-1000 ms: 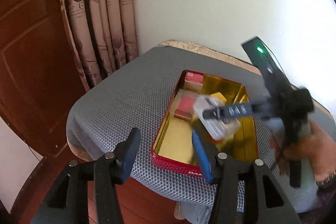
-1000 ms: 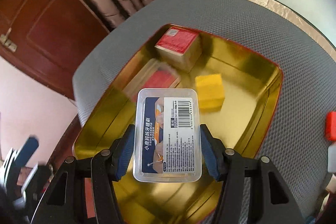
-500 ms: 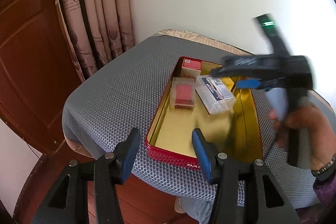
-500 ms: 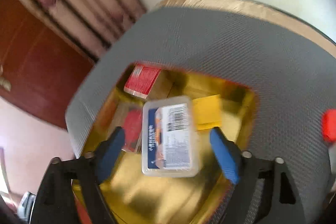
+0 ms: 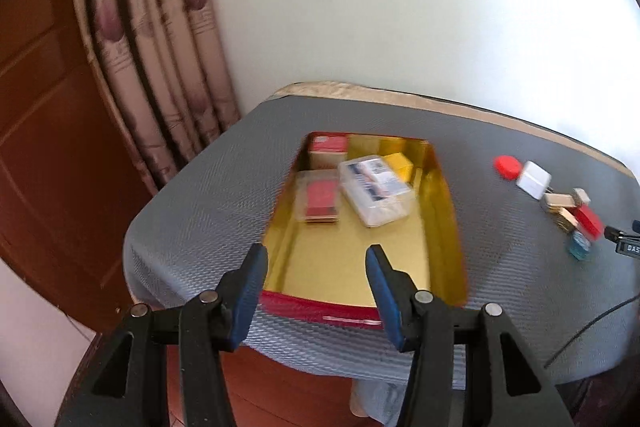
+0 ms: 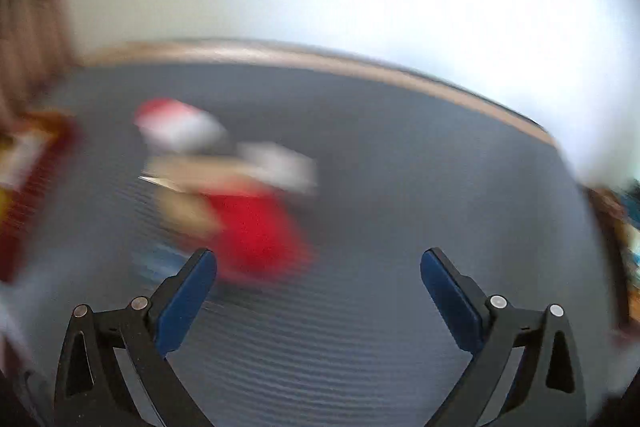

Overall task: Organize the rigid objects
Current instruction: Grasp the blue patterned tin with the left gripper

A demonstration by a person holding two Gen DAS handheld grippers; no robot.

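Note:
A red tin tray (image 5: 320, 307) with a gold inside lies on the grey mat. In it lie a clear plastic box (image 5: 376, 189), a clear case with a red card (image 5: 320, 203), a red-topped carton (image 5: 327, 149) and a yellow block (image 5: 398, 163). My left gripper (image 5: 316, 259) hangs open and empty over the tray's near end. My right gripper (image 6: 318, 263) has its jaws opening wide, with nothing between them, above the mat. Just beyond its left finger a blurred red block (image 6: 256, 231) lies among small loose items. The same pile (image 5: 568, 211) shows at the right in the left wrist view.
A red cap (image 5: 507, 167) and a white cube (image 5: 534, 179) lie right of the tray on the table (image 5: 200, 195). A curtain (image 5: 152, 47) and a wooden door (image 5: 40, 107) stand at the left, a white wall behind. A black cable (image 5: 580, 335) trails over the mat's right edge.
My right gripper let go of the clear plastic box into the tray, opened wide and swung fast to the right over the loose items. The left gripper shifted slightly and stayed open.

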